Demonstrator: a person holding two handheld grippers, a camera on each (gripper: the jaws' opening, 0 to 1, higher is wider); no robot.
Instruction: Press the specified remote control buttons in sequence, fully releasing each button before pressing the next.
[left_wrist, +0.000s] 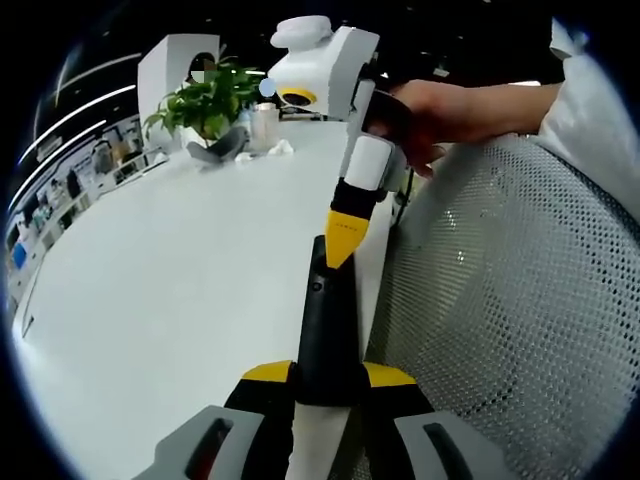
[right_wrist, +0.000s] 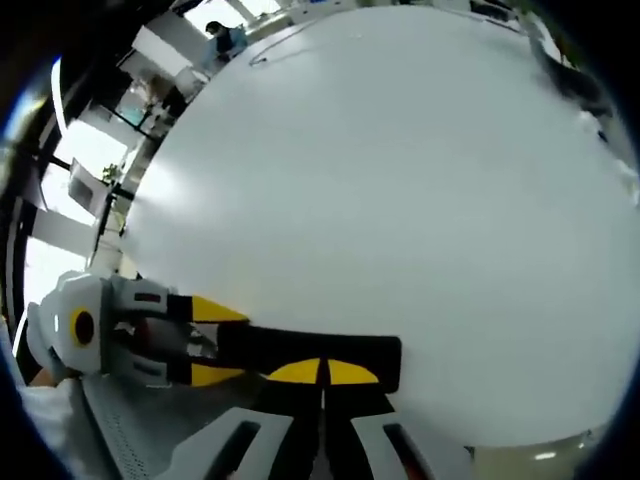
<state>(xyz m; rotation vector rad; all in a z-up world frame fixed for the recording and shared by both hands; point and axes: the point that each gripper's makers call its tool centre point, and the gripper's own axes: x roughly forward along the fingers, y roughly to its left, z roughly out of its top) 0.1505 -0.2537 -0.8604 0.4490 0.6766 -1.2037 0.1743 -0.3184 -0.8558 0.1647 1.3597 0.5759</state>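
Black slim remote control (left_wrist: 326, 335) clamped between left gripper (left_wrist: 328, 380) jaws, right gripper's (right_wrist: 322, 378) closed jaws tip-down on it.

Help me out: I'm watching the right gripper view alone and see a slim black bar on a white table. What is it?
Observer: The left gripper view shows a slim black plastic remote control, clamped lengthwise in the left gripper's jaws.
Operator: Who moves the tool I'm riding on?
Observer: A person's hand grips the right gripper, its shut yellow tips meeting the remote's far end.
Operator: Anything else on the table?
Observer: A green leafy potted plant stands at the far end of the white table.
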